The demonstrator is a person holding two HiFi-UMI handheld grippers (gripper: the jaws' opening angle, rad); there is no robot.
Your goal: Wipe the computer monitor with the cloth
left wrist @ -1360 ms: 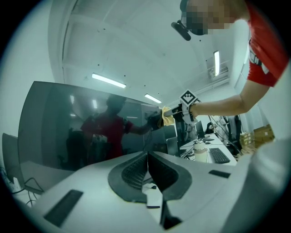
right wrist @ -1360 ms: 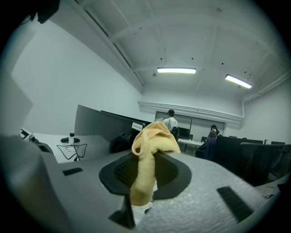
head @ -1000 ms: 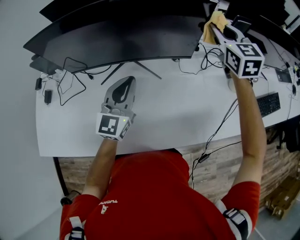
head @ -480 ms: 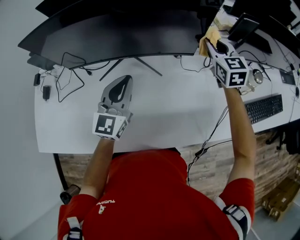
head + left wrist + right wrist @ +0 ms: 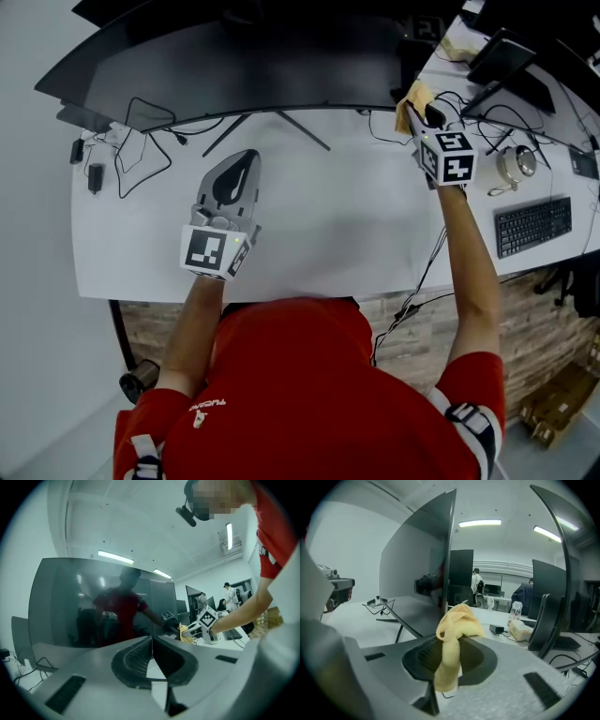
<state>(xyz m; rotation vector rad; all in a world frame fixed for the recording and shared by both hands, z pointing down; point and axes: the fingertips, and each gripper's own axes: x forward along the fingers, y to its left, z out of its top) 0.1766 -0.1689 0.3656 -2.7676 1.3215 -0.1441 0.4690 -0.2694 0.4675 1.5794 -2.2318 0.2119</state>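
Note:
The wide curved dark monitor [image 5: 253, 66] stands along the back of the white desk [image 5: 328, 234]. A yellow cloth [image 5: 413, 97] is bunched at its right end. My right gripper [image 5: 412, 108] is shut on it. In the right gripper view the cloth [image 5: 457, 623] hangs out of the jaws beside the monitor's right edge [image 5: 451, 550]. My left gripper [image 5: 247, 157] rests low over the desk in front of the monitor, shut with nothing in it. In the left gripper view its jaw tips [image 5: 151, 641] meet, facing the screen [image 5: 93, 606].
The monitor's thin stand legs [image 5: 281, 127] spread on the desk behind my left gripper. Loose black cables [image 5: 141, 141] lie at the left. A keyboard [image 5: 532, 225], a round white device [image 5: 517, 164] and another dark screen [image 5: 502, 56] crowd the right side.
My right gripper has come down and toward me along the monitor's right end with the cloth in it. The left gripper has stayed where it was.

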